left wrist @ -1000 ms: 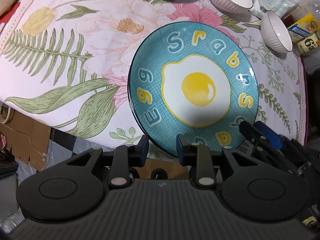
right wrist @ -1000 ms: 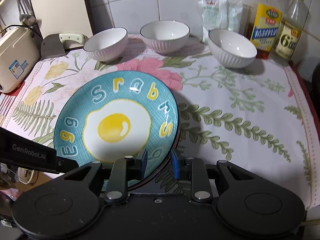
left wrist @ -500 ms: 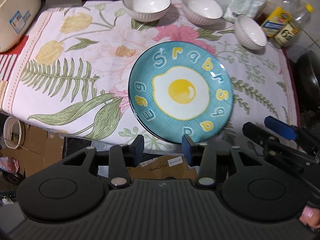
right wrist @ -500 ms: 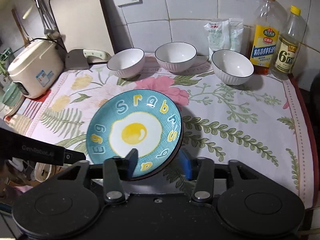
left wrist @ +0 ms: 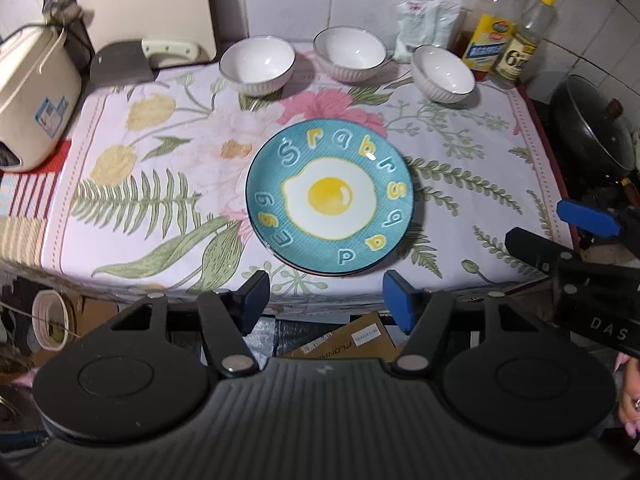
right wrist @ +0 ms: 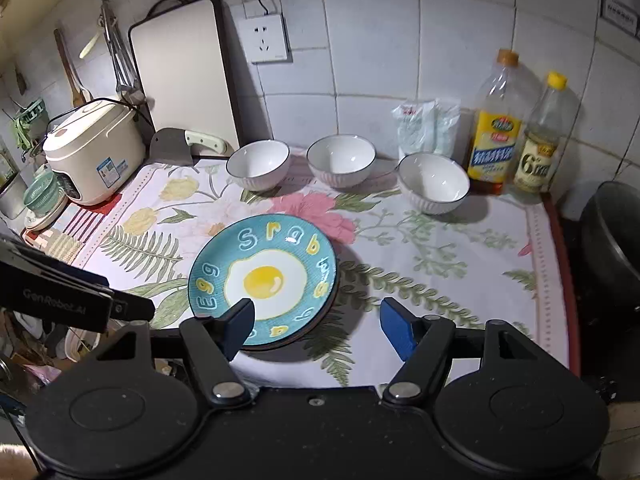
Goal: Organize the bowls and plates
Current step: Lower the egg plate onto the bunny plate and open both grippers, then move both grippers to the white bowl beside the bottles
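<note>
A teal plate with a fried-egg picture (left wrist: 329,196) (right wrist: 264,278) lies flat near the front edge of the flowered cloth, on top of at least one other plate. Three white ribbed bowls (left wrist: 258,63) (left wrist: 350,53) (left wrist: 443,73) stand in a row at the back, seen too in the right wrist view (right wrist: 258,164) (right wrist: 341,160) (right wrist: 434,188). My left gripper (left wrist: 326,300) hangs above the plate's near rim, jaws opening, nothing between them. My right gripper (right wrist: 318,326) is also opening and empty, its left finger in front of the plate's near rim.
A rice cooker (right wrist: 94,150) stands at the left, a cleaver (right wrist: 188,147) and a cutting board (right wrist: 184,76) behind it. Two oil bottles (right wrist: 496,132) (right wrist: 540,144) and a white packet (right wrist: 426,128) line the back right wall. A dark wok (left wrist: 592,132) sits right of the counter.
Both grippers have risen and drawn back from the plate's near rim, and their jaws have spread apart. The plate stays flat on the cloth.
</note>
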Demonstrator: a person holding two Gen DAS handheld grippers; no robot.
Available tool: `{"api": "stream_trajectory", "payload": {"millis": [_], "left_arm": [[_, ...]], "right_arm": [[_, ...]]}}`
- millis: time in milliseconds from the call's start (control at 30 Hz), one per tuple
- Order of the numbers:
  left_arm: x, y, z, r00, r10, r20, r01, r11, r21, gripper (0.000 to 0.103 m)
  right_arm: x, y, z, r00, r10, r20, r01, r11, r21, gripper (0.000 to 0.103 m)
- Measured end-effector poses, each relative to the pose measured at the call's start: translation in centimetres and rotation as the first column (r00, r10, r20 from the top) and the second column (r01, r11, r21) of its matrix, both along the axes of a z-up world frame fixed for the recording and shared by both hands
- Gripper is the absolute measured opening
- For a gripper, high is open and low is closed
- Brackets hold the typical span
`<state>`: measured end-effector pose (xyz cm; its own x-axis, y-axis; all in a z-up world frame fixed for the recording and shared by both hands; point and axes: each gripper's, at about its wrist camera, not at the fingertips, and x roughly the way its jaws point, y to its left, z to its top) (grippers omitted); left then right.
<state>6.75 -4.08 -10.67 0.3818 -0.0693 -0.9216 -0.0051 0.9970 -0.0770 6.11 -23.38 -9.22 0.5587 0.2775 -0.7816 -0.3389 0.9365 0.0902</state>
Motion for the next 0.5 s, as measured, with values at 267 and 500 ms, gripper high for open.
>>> {"api": "stream_trajectory", "payload": {"millis": [267,500], "left_arm": [[-0.4,-1.7,2.8,0.997,-0.048,0.066,0.048,0.999,-0.002,0.074],[0.7,-3.3,4.8,0.99,-0.067,0.124,0.067,0.998,-0.001,0.08]], "right_arm": [[-1.0,-1.6,2.7,0.997,0.006,0.071,-0.002,0.999,-0.047,0.075],[-0.2,-3.9,4.2,0.991,-0.021,0.13,0.03,0.997,-0.068,0.075]]}}
